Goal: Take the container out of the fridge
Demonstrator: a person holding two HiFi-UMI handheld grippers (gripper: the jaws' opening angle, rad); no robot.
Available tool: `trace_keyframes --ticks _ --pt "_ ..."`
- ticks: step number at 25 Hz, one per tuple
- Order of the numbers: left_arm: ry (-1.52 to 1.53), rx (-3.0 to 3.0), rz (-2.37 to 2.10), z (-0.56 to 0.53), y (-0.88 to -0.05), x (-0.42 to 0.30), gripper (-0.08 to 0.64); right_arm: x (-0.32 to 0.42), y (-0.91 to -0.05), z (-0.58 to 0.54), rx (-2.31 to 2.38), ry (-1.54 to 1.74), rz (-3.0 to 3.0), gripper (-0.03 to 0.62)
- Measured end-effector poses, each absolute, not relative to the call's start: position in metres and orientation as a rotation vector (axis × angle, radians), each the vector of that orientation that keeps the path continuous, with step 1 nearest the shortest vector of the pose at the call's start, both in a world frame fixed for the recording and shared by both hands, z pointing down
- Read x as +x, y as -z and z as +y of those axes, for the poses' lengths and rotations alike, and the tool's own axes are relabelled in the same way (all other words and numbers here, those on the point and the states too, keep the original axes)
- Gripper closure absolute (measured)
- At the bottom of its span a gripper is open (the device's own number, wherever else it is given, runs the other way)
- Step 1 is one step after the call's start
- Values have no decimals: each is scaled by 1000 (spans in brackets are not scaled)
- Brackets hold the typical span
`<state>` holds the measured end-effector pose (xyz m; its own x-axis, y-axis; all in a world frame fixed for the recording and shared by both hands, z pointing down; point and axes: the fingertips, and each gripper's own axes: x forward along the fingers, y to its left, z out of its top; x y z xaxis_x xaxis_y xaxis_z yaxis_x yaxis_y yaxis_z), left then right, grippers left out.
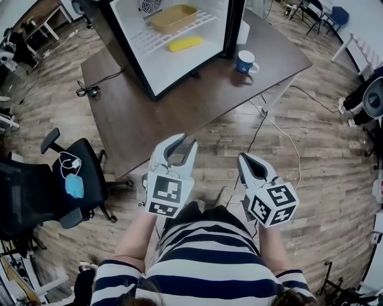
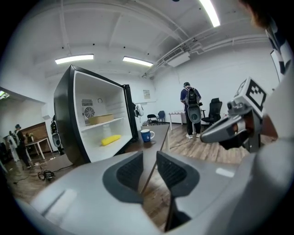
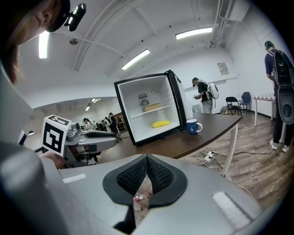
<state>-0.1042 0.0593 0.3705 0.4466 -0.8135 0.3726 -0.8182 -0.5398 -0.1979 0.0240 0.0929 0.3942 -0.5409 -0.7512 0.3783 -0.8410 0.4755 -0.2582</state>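
Container (image 1: 173, 18): tan shallow rectangular tub, on fridge (image 1: 179, 67) wire shelf, top centre of head view.
Left gripper (image 1: 182, 141): bottom centre, jaws slightly apart, empty.
Right gripper (image 1: 244, 158): jaws together, empty.

The fridge (image 1: 179, 66) – its top – runs off the upper edge.

A white mark resembling the figure 6 is seen on the blue mug (image 3: 193, 126), which stands on the table (image 3: 206, 134) just right of the fridge (image 3: 148, 110). Black-and-white square code patterns are carried on the cube (image 1: 164, 194) of the left gripper (image 1: 184, 143) and the cube (image 1: 272, 204) of the right gripper (image 1: 245, 158), but no letters are formed by them. A small sign (image 3: 223, 68) is fixed to the far wall (image 3: 243, 78), too small to be read.
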Motion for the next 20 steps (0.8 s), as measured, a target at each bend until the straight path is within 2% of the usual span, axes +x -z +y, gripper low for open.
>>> trace_keyframes --ticks 20 --pt "-799 2522 -1651 -23 -384 -40 560 77 -405 -5 1102 -530 -2600 600"
